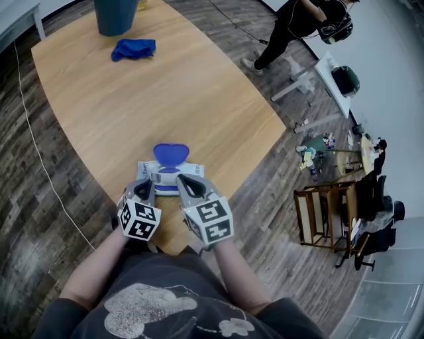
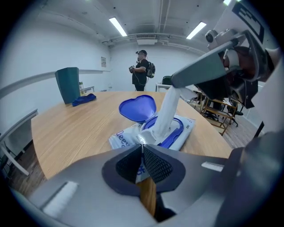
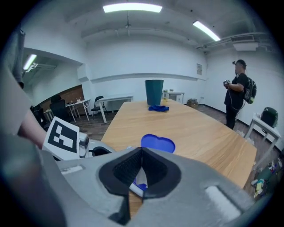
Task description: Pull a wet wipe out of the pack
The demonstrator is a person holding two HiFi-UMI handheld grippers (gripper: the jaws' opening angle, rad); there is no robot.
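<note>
Lower centre: left gripper (image 2: 142, 147) clamped on pack (image 2: 122, 138) edge, right gripper (image 3: 142, 150) pinching wipe (image 2: 167, 111). Draw straight up, slowly; hold pack pinned so wipe frees cleanly

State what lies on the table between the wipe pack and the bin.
In the head view, a blue cloth, near the bin; the rest is bare table.

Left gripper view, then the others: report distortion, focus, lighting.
Left gripper view: fisheye, dark corners; the white wipe pack with blue lid is sharp, the near grey jaws soft. Right gripper view: the ceiling strip light blows out. Head view: even light, the wooden table's edges curve.
</note>
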